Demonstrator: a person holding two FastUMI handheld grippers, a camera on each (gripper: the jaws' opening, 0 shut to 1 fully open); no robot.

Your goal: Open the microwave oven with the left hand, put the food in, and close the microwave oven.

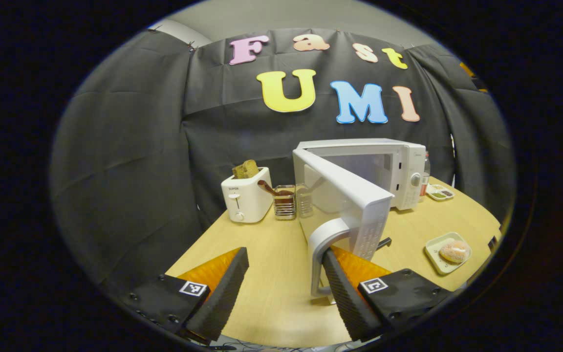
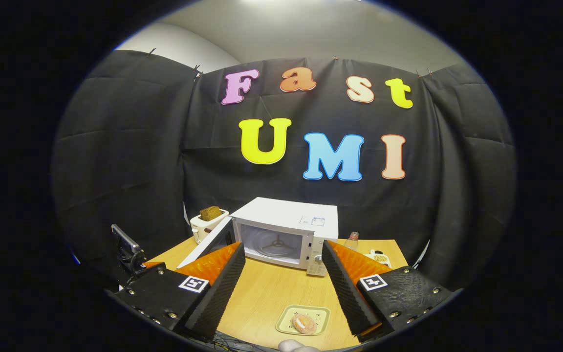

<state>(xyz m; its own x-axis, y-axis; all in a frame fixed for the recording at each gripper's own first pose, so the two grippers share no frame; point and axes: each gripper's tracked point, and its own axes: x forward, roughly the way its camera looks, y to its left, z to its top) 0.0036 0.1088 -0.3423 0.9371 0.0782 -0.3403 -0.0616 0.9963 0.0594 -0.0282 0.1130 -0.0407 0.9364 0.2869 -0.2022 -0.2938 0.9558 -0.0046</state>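
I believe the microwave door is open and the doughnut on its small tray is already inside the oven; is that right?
Not quite. The microwave door is open, but the doughnut still sits on its small tray on the table, in front of the oven, as the right gripper view shows.

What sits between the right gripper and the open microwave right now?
In the right gripper view, bare tabletop lies between the right gripper and microwave; the doughnut plate sits nearer, below the fingers.

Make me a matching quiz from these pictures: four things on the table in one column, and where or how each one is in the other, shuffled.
Things:
1. microwave door
2. donut
3. bread slice
4. left gripper

States:
A. on a small tray
B. sticking out of the toaster
C. swung open
D. open, one finger beside the door handle

Pairs: 1-C, 2-A, 3-B, 4-D
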